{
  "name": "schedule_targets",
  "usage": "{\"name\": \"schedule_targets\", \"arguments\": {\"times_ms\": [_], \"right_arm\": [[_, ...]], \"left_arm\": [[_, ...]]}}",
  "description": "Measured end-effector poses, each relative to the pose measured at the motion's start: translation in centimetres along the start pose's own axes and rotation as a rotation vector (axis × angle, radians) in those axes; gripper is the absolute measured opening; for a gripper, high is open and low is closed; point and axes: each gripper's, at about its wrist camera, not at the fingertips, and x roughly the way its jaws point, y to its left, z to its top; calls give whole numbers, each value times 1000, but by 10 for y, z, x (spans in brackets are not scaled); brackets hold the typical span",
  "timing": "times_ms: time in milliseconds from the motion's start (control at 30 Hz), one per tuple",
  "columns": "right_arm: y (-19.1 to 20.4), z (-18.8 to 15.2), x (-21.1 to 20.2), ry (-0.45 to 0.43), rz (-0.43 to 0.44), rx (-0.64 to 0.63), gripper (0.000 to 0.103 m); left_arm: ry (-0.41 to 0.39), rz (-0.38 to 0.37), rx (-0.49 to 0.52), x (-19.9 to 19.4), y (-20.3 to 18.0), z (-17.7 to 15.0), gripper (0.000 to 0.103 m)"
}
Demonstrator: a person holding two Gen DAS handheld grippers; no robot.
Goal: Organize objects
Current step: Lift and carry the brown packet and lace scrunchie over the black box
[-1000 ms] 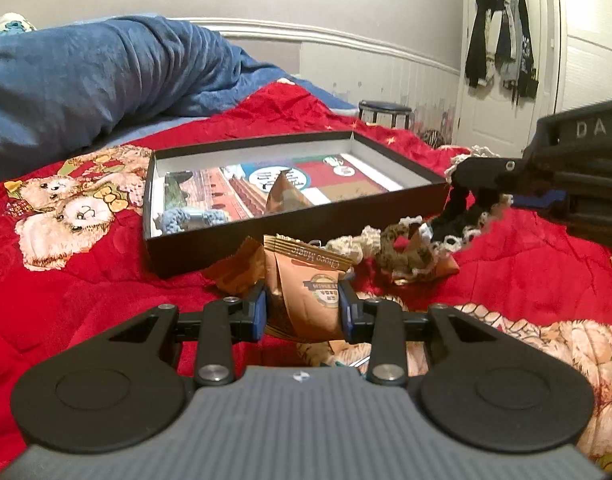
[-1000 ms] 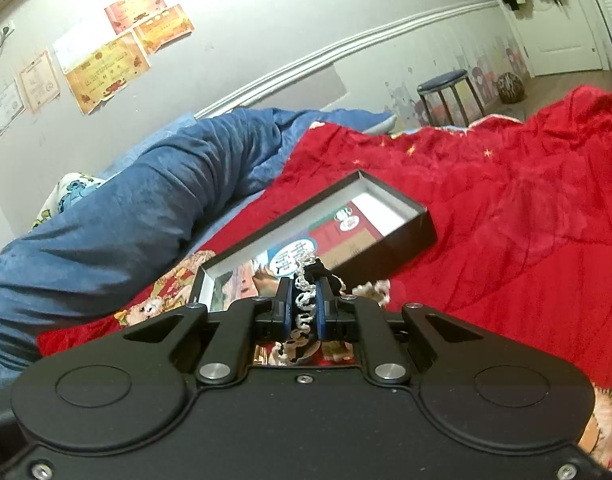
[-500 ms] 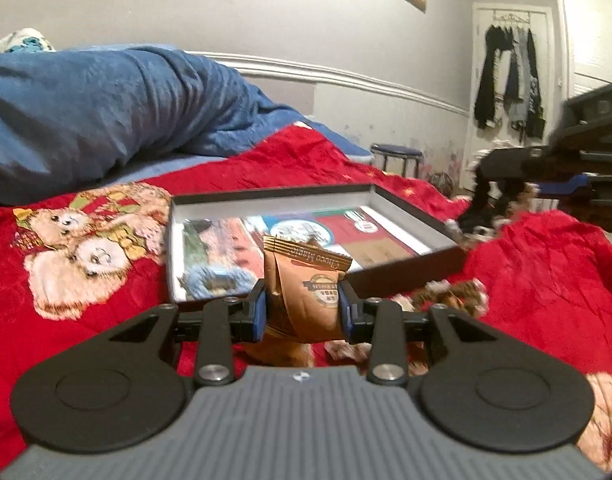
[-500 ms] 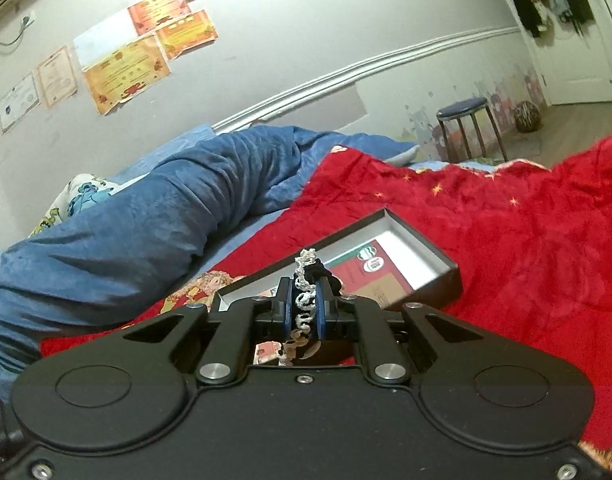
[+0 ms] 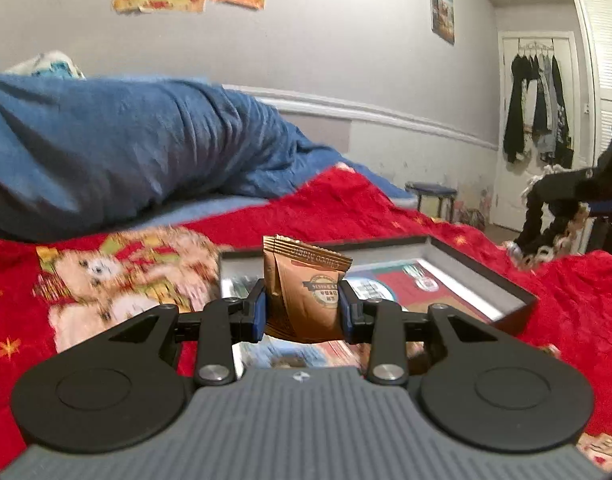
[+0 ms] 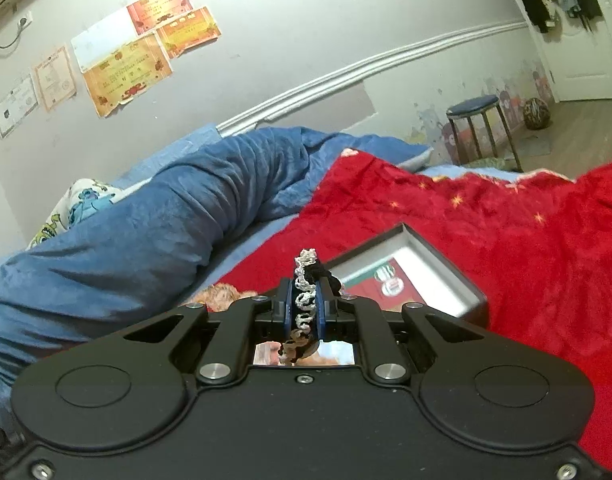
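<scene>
The left gripper [image 5: 301, 312] pinches a brown foil snack sachet [image 5: 306, 292] upright between its blue pads, jaws partly open to the packet's width, the sachet's crimped top standing above the fingertips. The right gripper [image 6: 304, 304] is clamped almost fully closed on a black-and-white crocheted cord [image 6: 304, 280], which sticks up past the pads and trails below them. Just beyond both grippers lies a shallow black cardboard box with a printed lining [image 5: 482, 272], open-topped, on a red quilted blanket with bear prints [image 5: 578, 292]. Farther back a rumpled blue duvet [image 6: 145, 232] lies against the grey wall.
</scene>
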Motion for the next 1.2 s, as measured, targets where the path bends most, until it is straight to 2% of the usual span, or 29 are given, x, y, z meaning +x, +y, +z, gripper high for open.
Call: {"name": "schedule_targets", "arguments": {"times_ms": [100, 267, 467, 600, 767, 1033, 1200], "right_arm": [[4, 13, 7, -5, 7, -10, 12], [8, 32, 15, -15, 21, -26, 12], [13, 43, 29, -21, 48, -48, 12], [10, 38, 42, -28, 62, -26, 12], [-2, 27, 59, -4, 50, 16, 12], [-18, 15, 68, 17, -1, -4, 12], [-33, 10, 71, 5, -13, 40, 12]], "left_arm": [[-44, 18, -2, 3, 6, 1, 39], [-36, -3, -14, 11, 15, 2, 39], [-65, -21, -22, 15, 23, 2, 39], [-55, -49, -58, 19, 33, 6, 39], [0, -51, -121, 29, 44, 9, 39], [26, -82, -147, 30, 48, 10, 39], [33, -106, -144, 32, 48, 10, 39]]}}
